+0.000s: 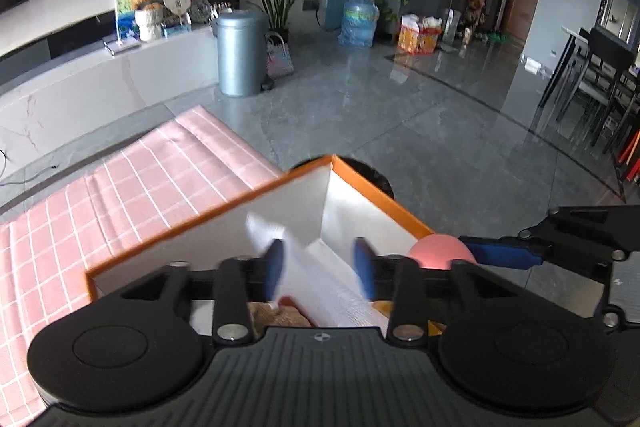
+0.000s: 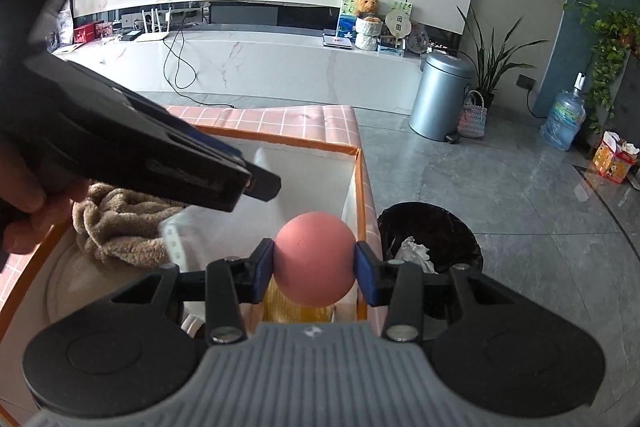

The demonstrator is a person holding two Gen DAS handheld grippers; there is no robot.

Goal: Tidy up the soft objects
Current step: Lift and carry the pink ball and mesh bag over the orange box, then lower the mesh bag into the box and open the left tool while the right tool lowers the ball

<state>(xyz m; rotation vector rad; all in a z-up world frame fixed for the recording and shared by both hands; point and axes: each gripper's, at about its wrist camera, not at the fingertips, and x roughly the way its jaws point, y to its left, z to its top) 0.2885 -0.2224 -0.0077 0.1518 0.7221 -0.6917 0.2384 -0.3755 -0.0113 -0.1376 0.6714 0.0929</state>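
Between right tool (image 2: 315, 269) pads: pink ball (image 2: 315, 259).

Both cameras sit on a gripper and look forward and downward along its fingers, very near to the orange-rimmed box (image 1: 376, 193). The left wrist view faces the far corner of the box, with the floor and dining chairs in the upper right of the frame. The right wrist view faces the TV wall, the box at lower left. Both views share the box, the pink ball (image 2: 315, 259), the grey bin (image 1: 240, 53) and the pink checked cloth (image 1: 132, 179)
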